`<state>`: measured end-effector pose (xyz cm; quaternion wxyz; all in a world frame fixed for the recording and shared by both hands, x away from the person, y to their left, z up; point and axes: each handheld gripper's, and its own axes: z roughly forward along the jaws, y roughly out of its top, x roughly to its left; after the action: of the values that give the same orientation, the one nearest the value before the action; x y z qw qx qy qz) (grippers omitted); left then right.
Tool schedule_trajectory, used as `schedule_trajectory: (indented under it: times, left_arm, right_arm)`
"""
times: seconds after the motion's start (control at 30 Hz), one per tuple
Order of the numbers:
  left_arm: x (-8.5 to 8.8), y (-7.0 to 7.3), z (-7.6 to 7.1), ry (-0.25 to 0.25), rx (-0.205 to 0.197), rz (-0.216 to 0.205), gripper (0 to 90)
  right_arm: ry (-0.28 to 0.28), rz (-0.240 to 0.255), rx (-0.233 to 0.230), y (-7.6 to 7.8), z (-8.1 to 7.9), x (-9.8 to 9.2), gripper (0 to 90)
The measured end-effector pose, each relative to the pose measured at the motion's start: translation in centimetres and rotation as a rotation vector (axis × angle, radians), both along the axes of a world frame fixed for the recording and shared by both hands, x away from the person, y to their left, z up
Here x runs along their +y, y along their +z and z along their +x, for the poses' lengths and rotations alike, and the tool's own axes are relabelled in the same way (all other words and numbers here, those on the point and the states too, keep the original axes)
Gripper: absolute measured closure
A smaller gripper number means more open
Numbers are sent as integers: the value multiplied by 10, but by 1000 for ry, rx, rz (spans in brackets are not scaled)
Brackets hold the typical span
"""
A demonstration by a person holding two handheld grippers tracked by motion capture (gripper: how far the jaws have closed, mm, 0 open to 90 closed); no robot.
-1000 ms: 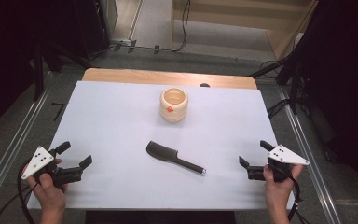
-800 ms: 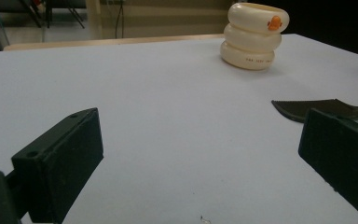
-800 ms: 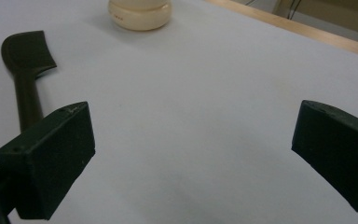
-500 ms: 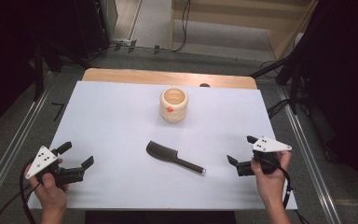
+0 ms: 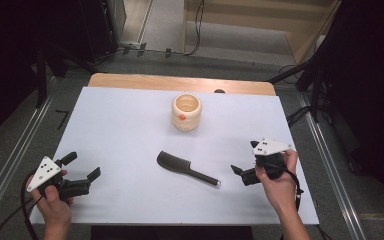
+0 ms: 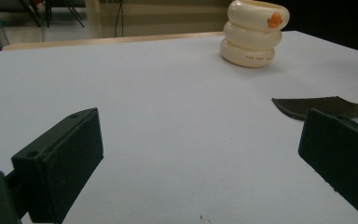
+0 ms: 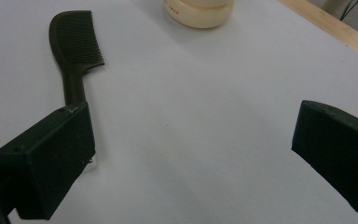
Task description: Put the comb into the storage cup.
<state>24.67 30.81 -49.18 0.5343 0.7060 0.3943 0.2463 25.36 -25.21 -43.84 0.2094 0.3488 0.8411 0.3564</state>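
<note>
From above, the comb [image 5: 186, 168] lies mid-table, your right gripper [image 5: 243, 175] just beside its handle tip. The left gripper [image 6: 200, 158] gapes wide, idle. Your right gripper's view: jaws apart; swing left so both straddle the handle.

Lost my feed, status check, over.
Left claw open, empty. Right claw open, near dark plastic comb. Cream ringed cup beyond, apart. Nothing blocking.
</note>
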Motion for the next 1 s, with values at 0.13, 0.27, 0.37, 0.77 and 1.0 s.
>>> schedule_trajectory:
  times: [0.13, 0.27, 0.37, 0.77, 1.0]
  left_arm:
    - [0, 0, 0, 2, -1, -2, 0]
    - [0, 0, 0, 2, -2, -3, 0]
    - [0, 0, 0, -1, -3, -5, 0]
    - [0, 0, -1, -1, -4, -2, 0]
    - [1, 0, -1, -1, -2, -3, 0]
  right_arm:
    - [26, -31, 33, 1, 5, 14, 0]
    - [45, -56, 63, 1, 11, 22, 0]
    - [60, -76, 72, 2, 13, 29, 0]
    - [85, -126, 117, 0, 20, 52, 0]
    - [109, -164, 128, -2, 24, 67, 0]
